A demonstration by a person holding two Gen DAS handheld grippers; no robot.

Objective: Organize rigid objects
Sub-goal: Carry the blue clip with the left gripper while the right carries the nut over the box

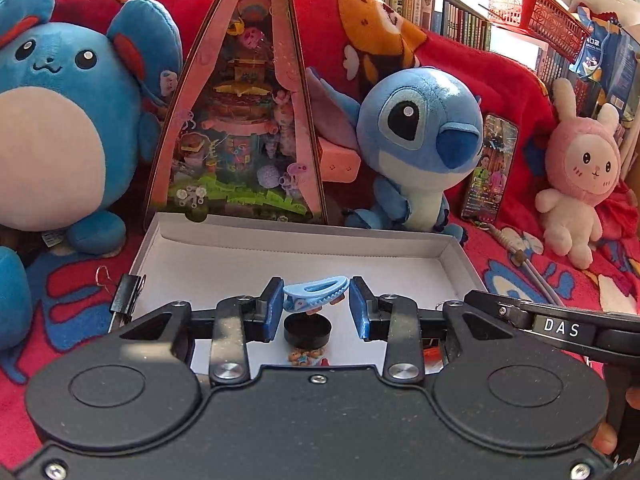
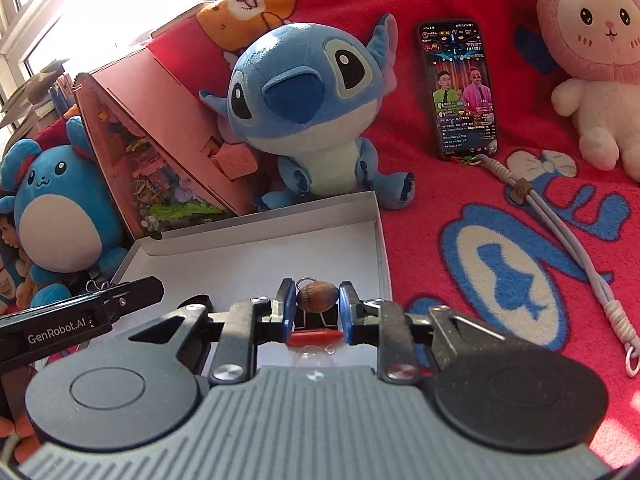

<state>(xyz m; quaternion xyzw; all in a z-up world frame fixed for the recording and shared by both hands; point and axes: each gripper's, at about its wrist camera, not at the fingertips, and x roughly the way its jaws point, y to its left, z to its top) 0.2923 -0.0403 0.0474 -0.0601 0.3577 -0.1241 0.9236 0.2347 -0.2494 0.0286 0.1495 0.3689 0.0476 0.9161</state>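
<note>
Left claw (image 1: 316, 306) grips a blue clip (image 1: 316, 294); right claw (image 2: 314, 306) a brown ball (image 2: 317, 297).

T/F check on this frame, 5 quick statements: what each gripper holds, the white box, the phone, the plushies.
1. The left gripper holds a light blue hair clip. True.
2. The right gripper is empty. False: it is shut on a brown football-shaped keychain.
3. The phone screen is dark. False: it is lit and shows a video.
4. The white box stands in front of the blue alien plush. True.
5. The pink bunny plush sits inside the white box. False: it sits on the red blanket, well apart from the box.
</note>
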